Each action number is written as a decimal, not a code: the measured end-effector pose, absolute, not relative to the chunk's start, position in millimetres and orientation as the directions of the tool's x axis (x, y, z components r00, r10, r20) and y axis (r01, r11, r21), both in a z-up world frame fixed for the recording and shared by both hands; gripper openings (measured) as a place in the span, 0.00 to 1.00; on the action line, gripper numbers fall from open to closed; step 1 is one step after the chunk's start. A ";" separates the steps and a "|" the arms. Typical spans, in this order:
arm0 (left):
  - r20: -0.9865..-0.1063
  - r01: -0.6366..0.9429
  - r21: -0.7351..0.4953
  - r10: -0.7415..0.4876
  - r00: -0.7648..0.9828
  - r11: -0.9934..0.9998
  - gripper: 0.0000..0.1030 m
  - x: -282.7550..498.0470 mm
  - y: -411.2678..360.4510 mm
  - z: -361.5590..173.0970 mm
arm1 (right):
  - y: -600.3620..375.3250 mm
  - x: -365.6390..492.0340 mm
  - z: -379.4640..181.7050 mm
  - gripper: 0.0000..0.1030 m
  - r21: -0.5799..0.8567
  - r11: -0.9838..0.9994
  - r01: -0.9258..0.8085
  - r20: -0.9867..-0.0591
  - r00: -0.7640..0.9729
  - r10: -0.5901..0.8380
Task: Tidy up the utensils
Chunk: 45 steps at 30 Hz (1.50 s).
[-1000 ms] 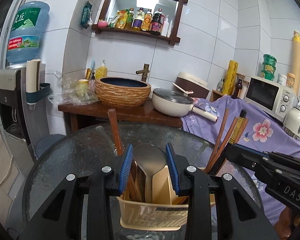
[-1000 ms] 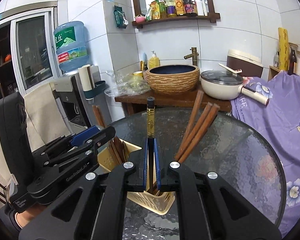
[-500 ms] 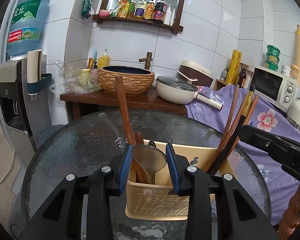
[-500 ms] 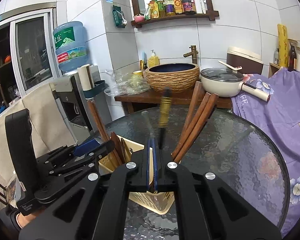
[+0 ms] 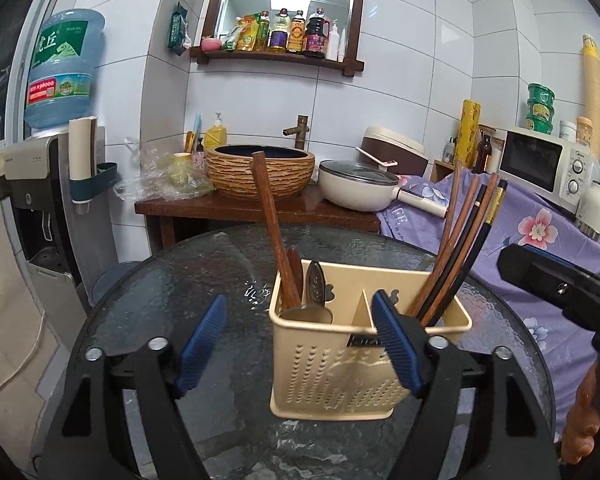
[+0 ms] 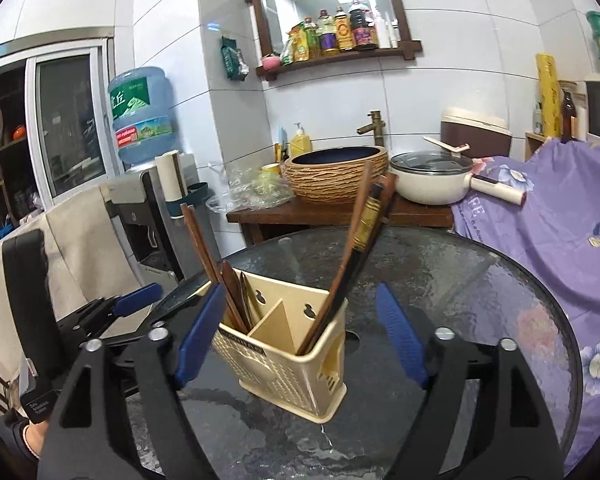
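A cream plastic utensil basket (image 5: 340, 376) (image 6: 284, 364) stands on the round glass table (image 5: 180, 280). Its left compartment holds a wooden spoon handle (image 5: 270, 216) and a metal spoon (image 5: 317, 288). Its right compartment holds several chopsticks (image 5: 456, 256) (image 6: 358, 236), one black with a gold band. My left gripper (image 5: 300, 344) is open and empty, its jaws wide in front of the basket. My right gripper (image 6: 300, 336) is open and empty, its jaws either side of the basket, just before it.
A wooden stand behind the table carries a woven basin (image 5: 260, 172) and a cream pan (image 5: 360, 190). A purple flowered cloth (image 5: 540, 232) covers the right side. A water dispenser (image 5: 48, 184) stands at the left. The left gripper's body (image 6: 40, 320) shows in the right wrist view.
Both grippers have opened and drawn back. The left let go of the metal spoon into the left compartment. The right let go of the black chopstick, which now leans with the others.
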<state>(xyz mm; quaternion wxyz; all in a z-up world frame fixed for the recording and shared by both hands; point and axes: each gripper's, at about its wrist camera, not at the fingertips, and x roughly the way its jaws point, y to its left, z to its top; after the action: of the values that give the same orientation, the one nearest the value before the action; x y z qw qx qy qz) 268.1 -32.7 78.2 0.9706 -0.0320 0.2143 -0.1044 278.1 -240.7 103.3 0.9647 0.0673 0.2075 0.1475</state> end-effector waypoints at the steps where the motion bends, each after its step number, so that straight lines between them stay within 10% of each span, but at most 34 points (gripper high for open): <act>1: -0.409 0.184 -0.102 -0.209 0.888 0.978 0.80 264.3 -31.7 76.1 | -242.6 274.2 100.8 0.84 0.193 0.949 -0.250 -0.375 0.875 0.307; 20: -0.451 0.136 -0.126 -0.179 0.875 0.983 0.94 154.3 -4.3 20.4 | -255.6 164.5 -4.9 0.94 0.122 0.976 -0.179 -0.463 0.860 0.216; 45: -0.376 0.123 -0.096 -0.150 0.914 0.988 0.94 25.7 3.7 27.3 | -245.3 -6.8 19.0 0.94 0.094 0.972 -0.214 -0.272 0.934 0.232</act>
<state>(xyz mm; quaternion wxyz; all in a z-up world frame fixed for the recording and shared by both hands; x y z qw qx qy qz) 25.7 3.7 27.3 0.9777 -0.0353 0.1949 -0.0698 -6.8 -245.3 19.1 0.9828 0.0313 0.1420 0.1136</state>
